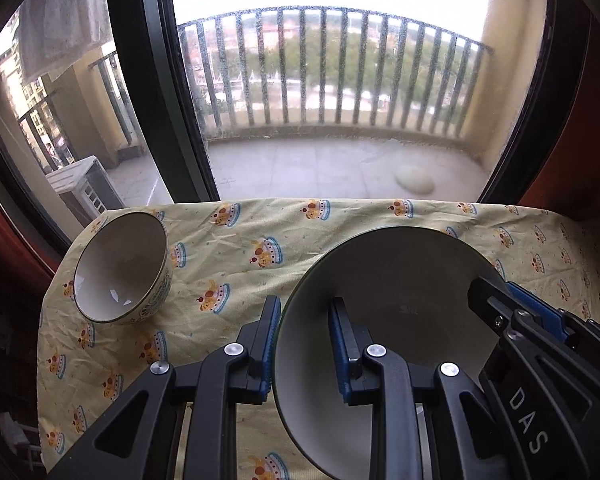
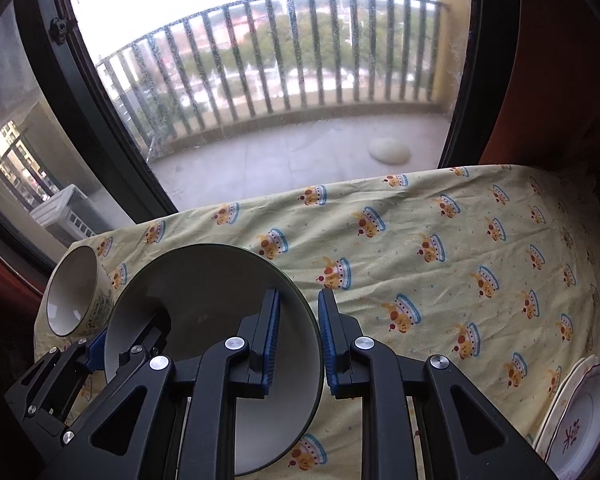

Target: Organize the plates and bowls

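Home, balcony door [image 1: 340, 80]; clothed table [image 1: 240, 264] (cartoon print)

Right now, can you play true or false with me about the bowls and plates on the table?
1. Both grippers hold the big bowl by its rim. True: the left gripper and the right gripper each clamp one side.
2. The small bowl stands inside the big one. False: it stands apart on the tablecloth.
3. The tablecloth is plain white. False: it is yellow with cartoon pictures.
4. Patterned plates lie at the table's right edge. True.
5. The small bowl is full of soup. False: it is empty.
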### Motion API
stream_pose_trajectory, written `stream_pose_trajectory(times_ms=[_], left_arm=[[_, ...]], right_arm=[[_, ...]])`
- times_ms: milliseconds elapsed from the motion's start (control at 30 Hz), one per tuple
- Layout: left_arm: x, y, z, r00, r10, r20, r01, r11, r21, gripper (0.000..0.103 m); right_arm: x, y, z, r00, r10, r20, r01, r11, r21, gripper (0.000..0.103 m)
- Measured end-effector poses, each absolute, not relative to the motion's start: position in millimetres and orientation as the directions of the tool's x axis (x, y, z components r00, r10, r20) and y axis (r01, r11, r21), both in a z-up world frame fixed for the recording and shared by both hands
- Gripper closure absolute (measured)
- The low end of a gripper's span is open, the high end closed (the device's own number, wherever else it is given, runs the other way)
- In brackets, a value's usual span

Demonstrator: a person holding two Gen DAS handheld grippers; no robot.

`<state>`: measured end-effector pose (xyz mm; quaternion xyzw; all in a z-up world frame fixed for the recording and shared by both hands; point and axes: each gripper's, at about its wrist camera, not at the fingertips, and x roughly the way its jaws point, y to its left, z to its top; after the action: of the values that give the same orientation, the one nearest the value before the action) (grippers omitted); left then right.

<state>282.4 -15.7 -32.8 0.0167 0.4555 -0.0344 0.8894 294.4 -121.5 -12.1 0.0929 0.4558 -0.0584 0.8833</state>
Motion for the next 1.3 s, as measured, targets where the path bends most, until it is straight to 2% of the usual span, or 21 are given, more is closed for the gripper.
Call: stream_pose_trajectory(times_ms=[600, 1300], left_arm=[[216.2, -55.5, -3.5, 0.605, -0.053, -0.795, 0.08, 0.997, -0.006, 0.08], [130.8, -124.7, -15.7, 0.575, -0.057, -0.816, 0.054, 0.998, -0.032, 0.08]], right_arm=[[218.5, -161.1, 28.9, 0.609, -0.029, -0.792, 0.181, 0.978, 0.104, 0.08], [131.8, -237.0, 18.9, 0.581, -0.003, -0.814, 0.138, 0.986, 0.095, 0.08]])
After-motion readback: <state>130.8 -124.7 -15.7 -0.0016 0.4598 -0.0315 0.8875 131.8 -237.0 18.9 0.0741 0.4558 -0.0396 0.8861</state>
